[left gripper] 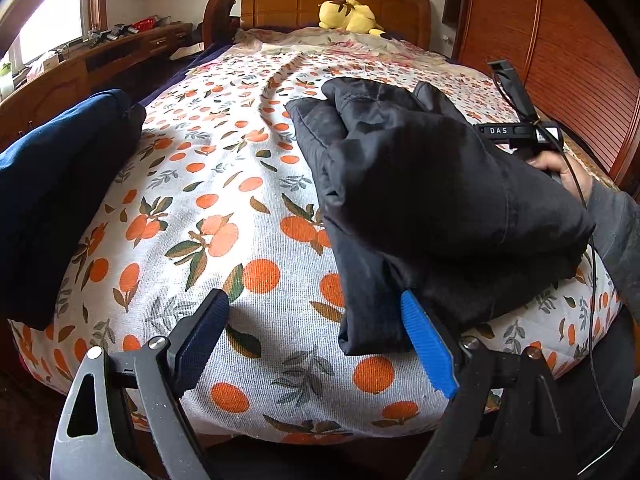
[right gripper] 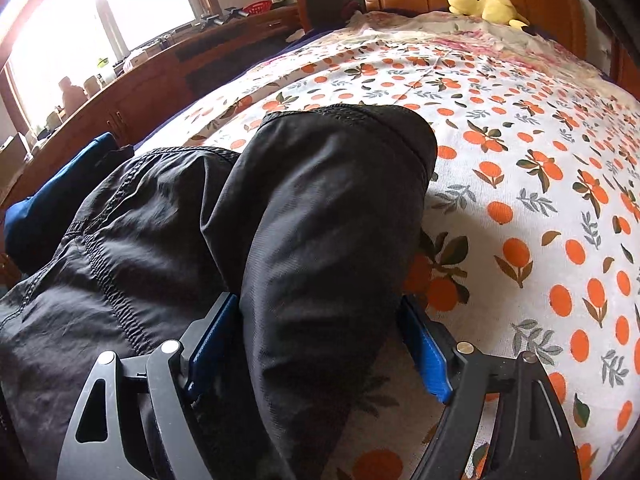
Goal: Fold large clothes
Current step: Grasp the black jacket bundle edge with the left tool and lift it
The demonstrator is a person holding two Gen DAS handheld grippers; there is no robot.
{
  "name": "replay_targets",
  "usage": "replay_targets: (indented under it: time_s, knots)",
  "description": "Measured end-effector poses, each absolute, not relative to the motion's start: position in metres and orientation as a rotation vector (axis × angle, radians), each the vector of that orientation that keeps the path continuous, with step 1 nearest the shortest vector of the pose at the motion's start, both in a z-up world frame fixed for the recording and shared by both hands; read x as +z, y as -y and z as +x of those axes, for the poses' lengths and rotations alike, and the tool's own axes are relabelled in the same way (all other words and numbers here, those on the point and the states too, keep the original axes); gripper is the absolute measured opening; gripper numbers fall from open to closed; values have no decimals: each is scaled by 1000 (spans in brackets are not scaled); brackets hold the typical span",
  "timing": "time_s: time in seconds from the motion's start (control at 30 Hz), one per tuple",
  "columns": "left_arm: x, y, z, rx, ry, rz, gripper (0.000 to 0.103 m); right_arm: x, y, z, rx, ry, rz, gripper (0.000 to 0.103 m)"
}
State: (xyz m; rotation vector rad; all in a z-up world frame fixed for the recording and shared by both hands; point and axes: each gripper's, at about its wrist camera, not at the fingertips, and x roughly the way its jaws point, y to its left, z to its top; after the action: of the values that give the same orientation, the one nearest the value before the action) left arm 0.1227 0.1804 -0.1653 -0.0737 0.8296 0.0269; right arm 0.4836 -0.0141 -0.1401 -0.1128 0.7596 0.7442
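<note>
A black garment (left gripper: 420,184) lies folded in a bundle on the orange-print bedsheet (left gripper: 224,200), right of centre. My left gripper (left gripper: 316,316) is open and empty just in front of the garment's near left corner; its right finger touches the fabric edge. In the right wrist view the same black garment (right gripper: 280,216) fills the middle. My right gripper (right gripper: 320,312) is open, and a raised fold of the garment stands between its fingers. The right gripper's body (left gripper: 516,130) and the hand that holds it show at the far right of the left wrist view.
A folded dark blue garment (left gripper: 52,184) lies at the bed's left edge, also in the right wrist view (right gripper: 48,196). A yellow plush toy (left gripper: 352,16) sits by the wooden headboard (left gripper: 332,0). A long wooden cabinet (right gripper: 132,92) runs under the window. A wooden wardrobe (left gripper: 560,52) stands on the right.
</note>
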Motion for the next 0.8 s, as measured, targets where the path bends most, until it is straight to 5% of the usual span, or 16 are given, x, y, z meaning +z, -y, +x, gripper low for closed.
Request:
replay_targets:
  time_s: [0.2, 0.53, 0.63, 0.67, 0.8]
  knots:
    - [-166, -175, 117, 15, -820, -75, 87, -140, 12, 482, 740, -757, -115, 82]
    - [-165, -166, 114, -28, -800, -96, 48, -140, 10, 475, 733, -748, -122, 81]
    - [-166, -167, 116, -43, -802, -106, 36, -136, 7, 471, 759, -742, -152, 70]
    - [-165, -167, 117, -59, -803, -115, 24, -135, 7, 470, 766, -743, -156, 68]
    - [-161, -165, 119, -70, -795, -115, 12, -127, 15, 470, 770, -742, -150, 50]
